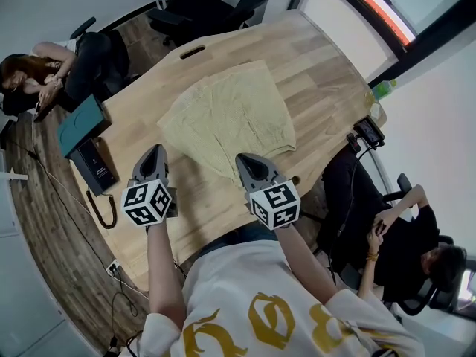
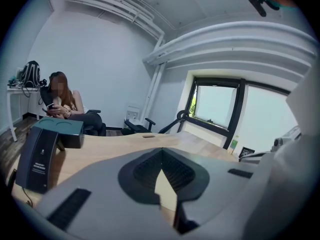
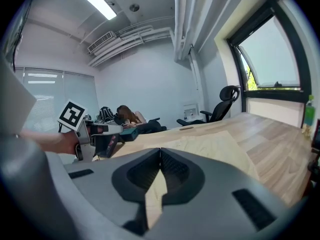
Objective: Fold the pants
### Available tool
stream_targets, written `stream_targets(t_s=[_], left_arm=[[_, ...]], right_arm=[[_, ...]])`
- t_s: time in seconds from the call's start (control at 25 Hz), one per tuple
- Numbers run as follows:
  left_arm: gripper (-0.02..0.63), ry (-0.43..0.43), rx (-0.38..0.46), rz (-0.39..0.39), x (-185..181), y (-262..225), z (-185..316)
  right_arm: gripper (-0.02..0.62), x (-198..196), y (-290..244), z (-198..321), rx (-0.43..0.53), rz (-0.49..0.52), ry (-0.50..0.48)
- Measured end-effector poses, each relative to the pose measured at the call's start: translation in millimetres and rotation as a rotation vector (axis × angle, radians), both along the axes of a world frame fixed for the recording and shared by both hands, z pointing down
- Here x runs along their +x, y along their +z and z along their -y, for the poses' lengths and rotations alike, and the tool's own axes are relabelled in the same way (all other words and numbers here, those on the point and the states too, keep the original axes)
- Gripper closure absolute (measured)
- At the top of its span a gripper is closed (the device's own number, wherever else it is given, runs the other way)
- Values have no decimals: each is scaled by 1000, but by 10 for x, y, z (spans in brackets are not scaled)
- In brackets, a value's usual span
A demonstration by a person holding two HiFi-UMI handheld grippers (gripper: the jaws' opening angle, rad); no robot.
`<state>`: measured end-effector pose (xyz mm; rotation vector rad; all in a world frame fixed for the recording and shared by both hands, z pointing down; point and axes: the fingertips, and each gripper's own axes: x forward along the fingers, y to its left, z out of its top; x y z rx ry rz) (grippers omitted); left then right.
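The pale yellow-green cloth pants (image 1: 227, 114) lie flat mid-worktop on the light wooden table (image 1: 327, 88), their long axis running away from the person toward the far edge. Both grippers hover at the near edge, jaws together and empty. The right gripper (image 1: 248, 158) sits just at the pants' near end. The left gripper (image 1: 154, 151) stands off beside their left corner, so I'd judge the right has the shorter reach.
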<state>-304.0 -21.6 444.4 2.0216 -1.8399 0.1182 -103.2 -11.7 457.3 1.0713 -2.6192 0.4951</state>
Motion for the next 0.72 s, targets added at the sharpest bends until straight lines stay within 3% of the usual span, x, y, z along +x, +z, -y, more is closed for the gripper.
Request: stream_targets(t_s=[0.72], left_arm=[[598, 4, -95, 53, -27, 336, 205]], right_arm=[[588, -38, 435, 91, -85, -45, -35]])
